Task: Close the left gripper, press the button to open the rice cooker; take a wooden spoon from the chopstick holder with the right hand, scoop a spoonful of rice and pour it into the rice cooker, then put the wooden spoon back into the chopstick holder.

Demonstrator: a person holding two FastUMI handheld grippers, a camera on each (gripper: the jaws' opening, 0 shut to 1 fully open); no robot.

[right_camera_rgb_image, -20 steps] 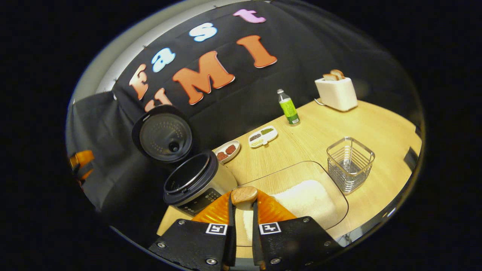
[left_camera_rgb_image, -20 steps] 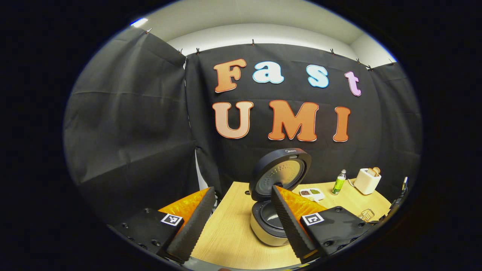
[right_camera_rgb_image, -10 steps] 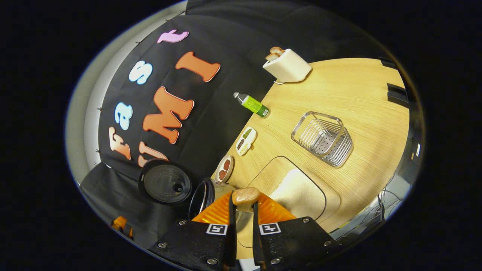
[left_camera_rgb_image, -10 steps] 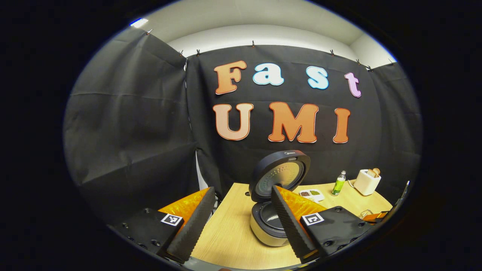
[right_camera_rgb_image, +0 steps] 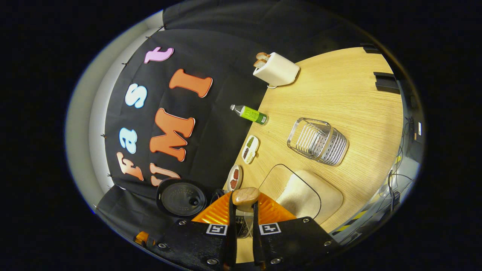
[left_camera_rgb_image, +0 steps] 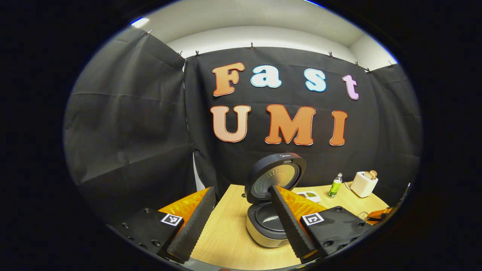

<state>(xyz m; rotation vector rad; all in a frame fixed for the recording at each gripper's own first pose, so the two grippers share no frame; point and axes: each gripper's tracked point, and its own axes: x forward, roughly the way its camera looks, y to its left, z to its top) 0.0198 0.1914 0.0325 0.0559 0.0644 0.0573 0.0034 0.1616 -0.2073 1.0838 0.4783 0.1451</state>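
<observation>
In the right gripper view, the right gripper (right_camera_rgb_image: 243,210) clenches the rounded end of a wooden spoon (right_camera_rgb_image: 245,196) between both fingers. The silver wire chopstick holder (right_camera_rgb_image: 318,141) stands on the pale wooden table (right_camera_rgb_image: 350,94) at two o'clock, a clear rice tray (right_camera_rgb_image: 305,192) nearer. In the left gripper view, the left gripper (left_camera_rgb_image: 241,222) hangs released, fingers wide apart, before the dark-lidded round rice cooker (left_camera_rgb_image: 269,210), its lid up.

Black cloth walls (left_camera_rgb_image: 128,124), pale ceiling (left_camera_rgb_image: 256,19), light wooden table (right_camera_rgb_image: 339,86).
</observation>
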